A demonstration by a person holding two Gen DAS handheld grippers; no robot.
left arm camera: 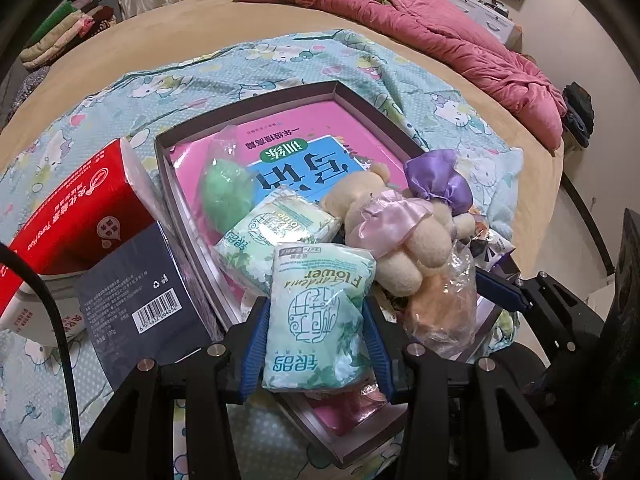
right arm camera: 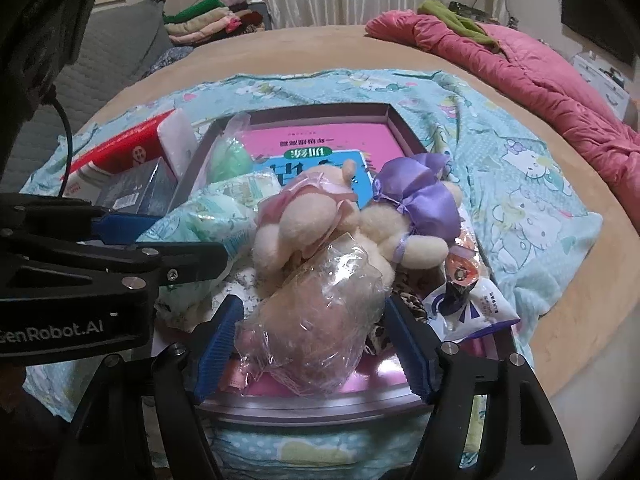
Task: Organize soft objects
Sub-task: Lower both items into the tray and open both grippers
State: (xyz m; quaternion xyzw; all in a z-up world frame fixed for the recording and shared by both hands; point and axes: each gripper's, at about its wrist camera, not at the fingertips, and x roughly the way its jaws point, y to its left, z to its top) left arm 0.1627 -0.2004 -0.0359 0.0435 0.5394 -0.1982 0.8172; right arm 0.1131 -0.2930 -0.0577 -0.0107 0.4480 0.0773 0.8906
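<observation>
Left claw (left arm camera: 316, 320) pinches the tissue pack (left arm camera: 320, 316); right claw (right arm camera: 316, 344), spread around the wrapped sponge (right arm camera: 316, 320), should close gently.

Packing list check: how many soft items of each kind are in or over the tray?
Tissue packs: 2, one in the left gripper, one lying
Plush bears: 2, pink-dressed, purple-dressed
Bagged sponges: 2, green, peach
Total: 6

hidden: pink book (left arm camera: 356, 120) lying mostly covered by toys and packets | cut off: red box (left arm camera: 76, 216) running past left edge | blurred: folded clothes (right arm camera: 208, 16)
</observation>
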